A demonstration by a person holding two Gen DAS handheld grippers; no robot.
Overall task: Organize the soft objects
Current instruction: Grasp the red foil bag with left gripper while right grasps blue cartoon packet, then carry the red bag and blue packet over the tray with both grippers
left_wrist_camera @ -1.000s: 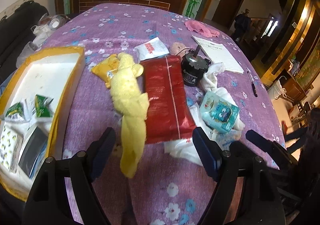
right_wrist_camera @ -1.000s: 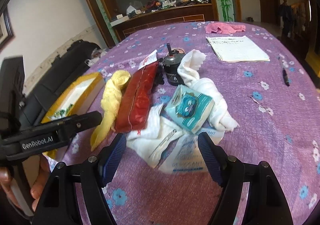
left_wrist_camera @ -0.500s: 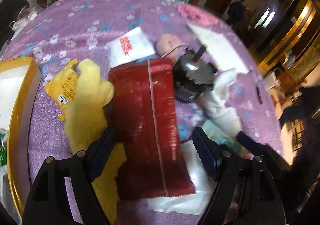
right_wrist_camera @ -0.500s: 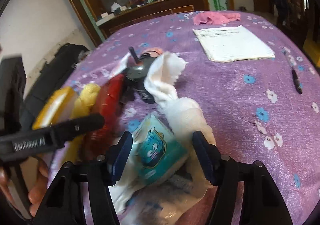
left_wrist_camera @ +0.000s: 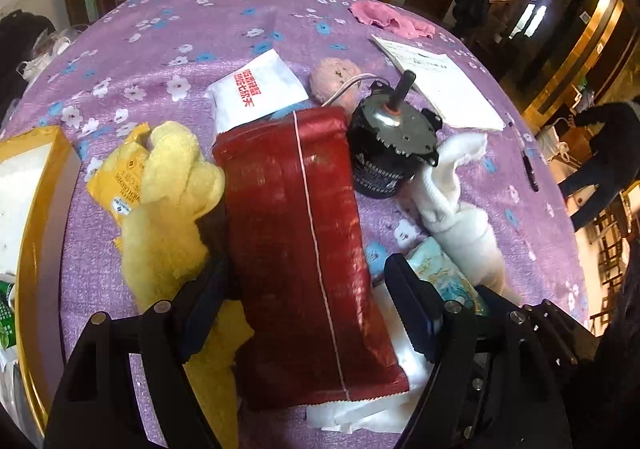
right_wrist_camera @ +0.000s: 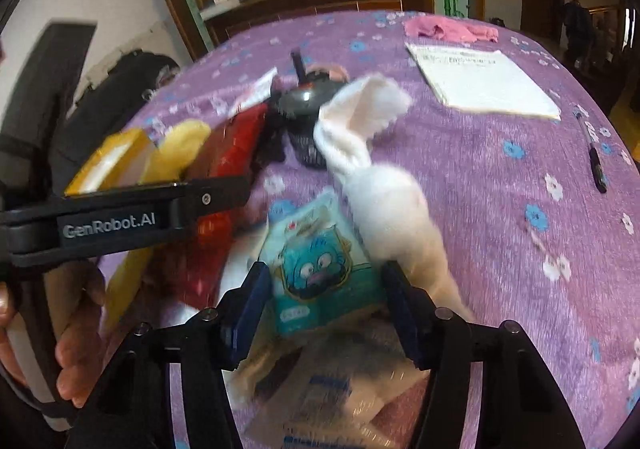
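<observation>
Right now I count two claws over the purple flowered counter [left_wrist_camera: 192, 29]. My left claw [left_wrist_camera: 306, 303] is spread wide astride one red packet [left_wrist_camera: 296, 249], its pads not pressing it. My right claw [right_wrist_camera: 322, 303] has just been closing, with one teal cartoon tissue pack [right_wrist_camera: 316, 261] between its jaws; the picture is blurred and I cannot tell whether the pads grip it yet. Beside the red packet lies one yellow plush cloth [left_wrist_camera: 172, 217] over one yellow sachet [left_wrist_camera: 116, 177]. One white sock [left_wrist_camera: 456, 205] runs from the black motor [left_wrist_camera: 388, 153] to the tissue pack. I also count one white sachet with red print [left_wrist_camera: 256, 95], one pink cloth [left_wrist_camera: 390, 19], one paper booklet [left_wrist_camera: 440, 85], one pen [right_wrist_camera: 594, 157] and one yellow-rimmed box [left_wrist_camera: 44, 217] at the left edge.
</observation>
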